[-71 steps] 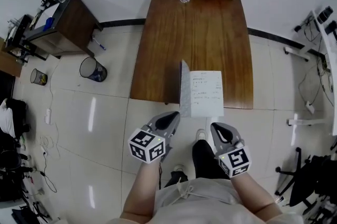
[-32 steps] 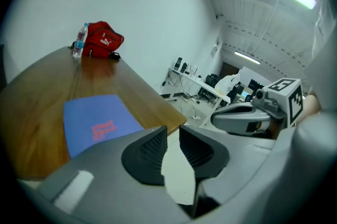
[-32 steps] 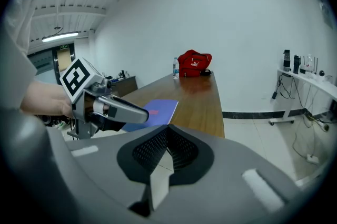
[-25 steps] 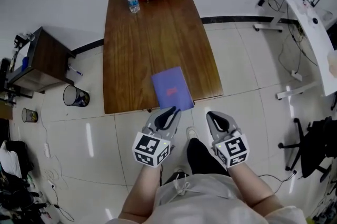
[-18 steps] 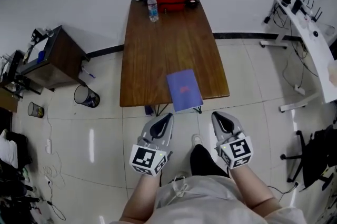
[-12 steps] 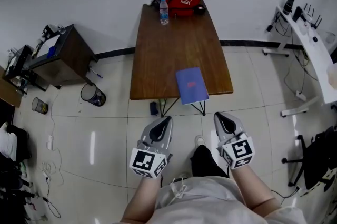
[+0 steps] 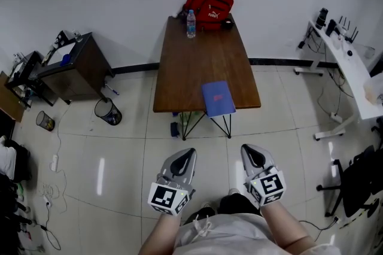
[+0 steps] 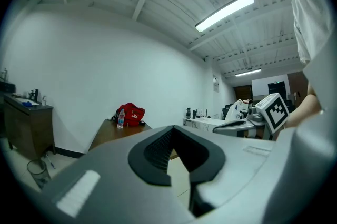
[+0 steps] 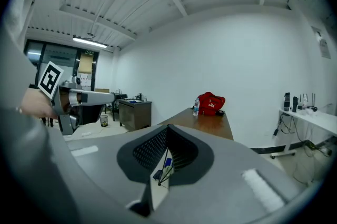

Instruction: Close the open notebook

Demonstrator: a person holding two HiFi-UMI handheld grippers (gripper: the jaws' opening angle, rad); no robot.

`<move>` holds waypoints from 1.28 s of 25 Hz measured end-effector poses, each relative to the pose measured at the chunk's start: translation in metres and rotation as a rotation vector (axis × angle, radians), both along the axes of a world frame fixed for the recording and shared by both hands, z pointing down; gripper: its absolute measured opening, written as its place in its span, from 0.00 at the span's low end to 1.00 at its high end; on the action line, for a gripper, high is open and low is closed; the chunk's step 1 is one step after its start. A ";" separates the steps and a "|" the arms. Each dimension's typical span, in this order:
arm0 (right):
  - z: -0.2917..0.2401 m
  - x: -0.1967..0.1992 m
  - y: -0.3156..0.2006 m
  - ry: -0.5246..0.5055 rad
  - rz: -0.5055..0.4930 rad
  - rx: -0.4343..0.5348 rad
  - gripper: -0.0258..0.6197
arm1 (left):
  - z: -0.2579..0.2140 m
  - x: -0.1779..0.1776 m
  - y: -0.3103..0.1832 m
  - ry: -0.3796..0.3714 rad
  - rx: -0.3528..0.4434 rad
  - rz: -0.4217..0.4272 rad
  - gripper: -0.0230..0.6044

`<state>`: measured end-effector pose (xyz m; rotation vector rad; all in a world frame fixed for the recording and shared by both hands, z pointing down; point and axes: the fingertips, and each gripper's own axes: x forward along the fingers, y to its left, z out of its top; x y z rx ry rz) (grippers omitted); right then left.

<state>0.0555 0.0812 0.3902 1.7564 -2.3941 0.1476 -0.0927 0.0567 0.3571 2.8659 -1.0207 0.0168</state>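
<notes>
- the notebook lies shut, blue-purple cover up, with no white pages showing.
- it sits flat at the near end of the wooden surface, towards the right corner; its near end seems to stick out a little past the edge.
- judged from that, the closing itself is done; nothing of the named job looks left.
- the left tool is clenched on nothing: in the left gripper view its two jaws meet at the tip and only floor shows in the slit below.
- the right tool looks the same in the right gripper view, jaws together at the tip and nothing between them.
- both tools hang over the floor in front of the person, well apart from the surface and from the notebook, touching neither.
- the red bag and the water bottle stand at the far end of the surface, well clear of the notebook and no part of the job.
- the only thing one might still tidy is the slight overhang, if it is real; the task sentence does not ask for it.
</notes>
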 end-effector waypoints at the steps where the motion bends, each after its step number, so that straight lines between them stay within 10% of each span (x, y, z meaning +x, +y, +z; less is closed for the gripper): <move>1: -0.001 0.001 0.004 -0.004 -0.001 -0.010 0.04 | 0.001 0.000 0.003 -0.002 -0.007 -0.005 0.05; 32: -0.014 0.052 0.051 -0.024 -0.085 -0.027 0.04 | -0.006 0.054 0.044 -0.034 -0.020 -0.066 0.05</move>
